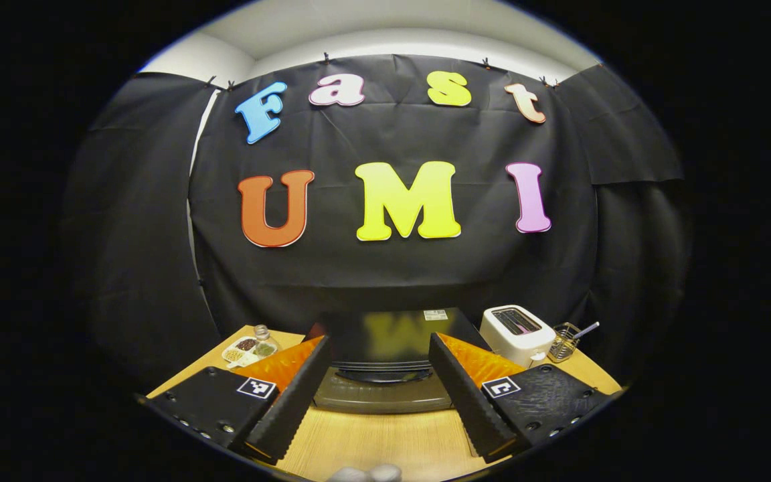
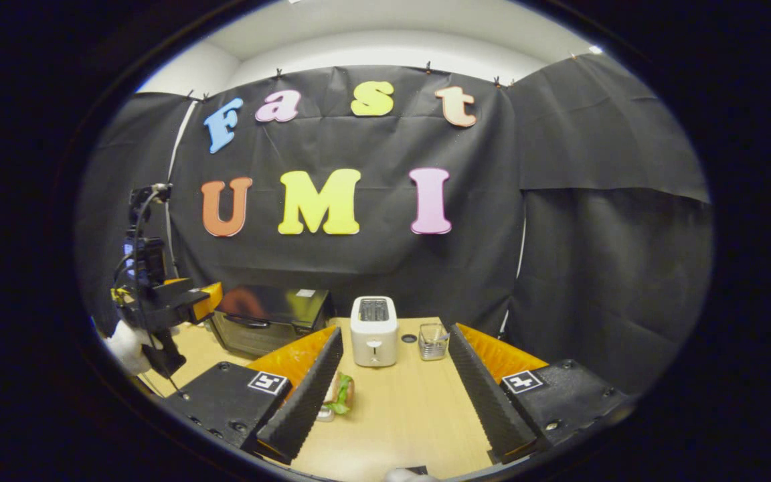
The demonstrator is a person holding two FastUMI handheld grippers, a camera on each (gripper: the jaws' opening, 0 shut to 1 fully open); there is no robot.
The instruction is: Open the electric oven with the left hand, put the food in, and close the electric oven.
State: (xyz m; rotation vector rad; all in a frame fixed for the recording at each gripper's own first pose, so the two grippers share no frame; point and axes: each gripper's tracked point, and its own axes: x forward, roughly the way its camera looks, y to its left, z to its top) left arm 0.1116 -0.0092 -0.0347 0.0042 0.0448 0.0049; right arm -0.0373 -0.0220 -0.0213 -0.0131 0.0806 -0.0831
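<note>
Left gripper [image 1: 379, 381]: 2 fingers spread wide, nothing held between them. It is raised above the wooden table [image 1: 385, 442] and aimed at the electric oven [image 1: 385, 361], which is seen straight ahead between the fingertips with its door closed and the handle [image 1: 382, 375] across the front. A divided tray of foodstuffs [image 1: 245, 349] and a small jar [image 1: 263, 333] are noted left of the oven; a white toaster [image 1: 516, 333] and a wire basket [image 1: 565, 343] to its right.

Right gripper [image 2: 392, 395]: fingers also wide apart, empty, held over the table. The food, a sandwich [image 2: 340, 393] with green leaf, lies on the table just beside the left finger [image 2: 302, 395], partly hidden by it. The left gripper, in a gloved hand [image 2: 128, 345], is seen in front of the oven.
</note>
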